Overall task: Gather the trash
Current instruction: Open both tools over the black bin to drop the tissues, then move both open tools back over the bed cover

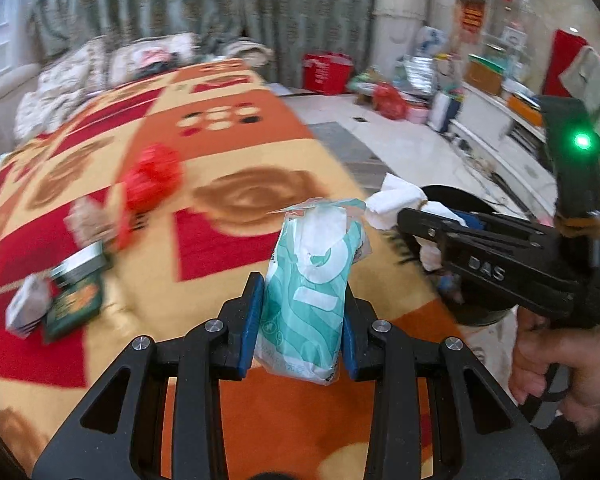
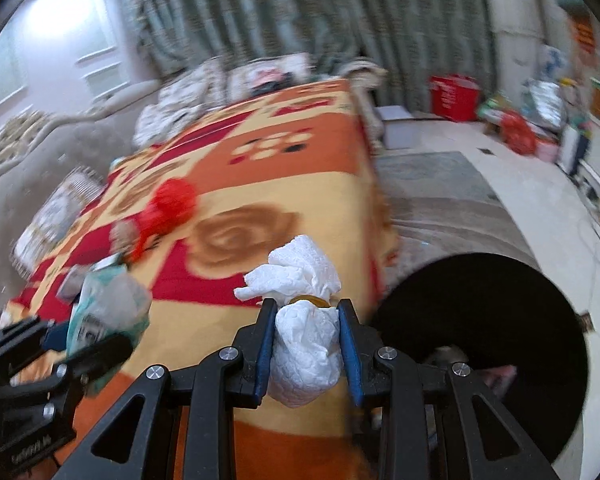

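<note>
Over the blanket-covered bed [image 1: 236, 152], the left claw [image 1: 300, 312] is gripping a tissue packet [image 1: 312, 276] and the right claw [image 2: 306, 340] a crumpled tissue [image 2: 300, 280], bin [image 2: 500, 344] at three o'clock, red wrapper [image 1: 152, 180] and cartons [image 1: 72, 292] remaining at ten o'clock.

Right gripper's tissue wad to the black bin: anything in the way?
Nothing visible. The right gripper is shut on the crumpled white tissue, and the black trash bin stands open just to its right, off the blanket's edge. The left gripper, shut on the teal tissue pack, is on the opposite side.
</note>
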Available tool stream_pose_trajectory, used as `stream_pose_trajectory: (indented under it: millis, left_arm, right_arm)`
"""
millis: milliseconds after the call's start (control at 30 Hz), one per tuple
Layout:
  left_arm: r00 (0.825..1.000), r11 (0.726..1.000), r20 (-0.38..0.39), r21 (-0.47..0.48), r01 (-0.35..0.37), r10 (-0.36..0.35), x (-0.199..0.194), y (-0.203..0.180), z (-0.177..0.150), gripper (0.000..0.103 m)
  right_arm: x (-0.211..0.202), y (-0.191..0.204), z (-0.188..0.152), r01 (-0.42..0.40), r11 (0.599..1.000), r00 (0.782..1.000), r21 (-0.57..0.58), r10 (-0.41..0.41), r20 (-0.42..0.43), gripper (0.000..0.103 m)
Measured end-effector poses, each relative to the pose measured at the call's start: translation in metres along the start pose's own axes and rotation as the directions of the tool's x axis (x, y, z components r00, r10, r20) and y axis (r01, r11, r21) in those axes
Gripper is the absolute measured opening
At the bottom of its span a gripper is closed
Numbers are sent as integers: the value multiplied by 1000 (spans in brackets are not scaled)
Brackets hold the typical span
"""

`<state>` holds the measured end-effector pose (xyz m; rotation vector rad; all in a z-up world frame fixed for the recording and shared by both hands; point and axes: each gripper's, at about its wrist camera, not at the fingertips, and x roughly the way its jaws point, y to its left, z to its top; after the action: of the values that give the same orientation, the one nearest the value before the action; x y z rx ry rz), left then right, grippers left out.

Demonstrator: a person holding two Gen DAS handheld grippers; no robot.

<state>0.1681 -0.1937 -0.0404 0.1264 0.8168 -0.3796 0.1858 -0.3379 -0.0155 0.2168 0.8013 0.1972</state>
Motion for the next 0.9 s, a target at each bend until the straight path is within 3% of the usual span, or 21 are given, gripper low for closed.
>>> stream_pose_trajectory:
  millis: [200,567,667,767,900]
  left_arm:
    - [996,995,-11,45,91,-91,22,-38,21,32]
    - [976,975,-72,65,211,-206,62,-95,38,33]
    - [967,970,-98,51,240,-234,72,-99,37,40]
    - [971,973,-96,60,224,-218,75,-102,34,60]
    - [974,975,-81,50,216,-212,69,-95,32,62]
  right_arm:
    - [-12,-63,2,131,976,991,172,-132,-4,29]
    - [-19,-114,-7,199,945,980,261,-191,-55,29]
    - [-20,-127,-8,191,923,981,334,-181,-62,33]
    - [-24,-134,-10,172,905,985,390,-168,-43,39]
    - [-25,-134,-7,177,900,983,399,-180,-32,41]
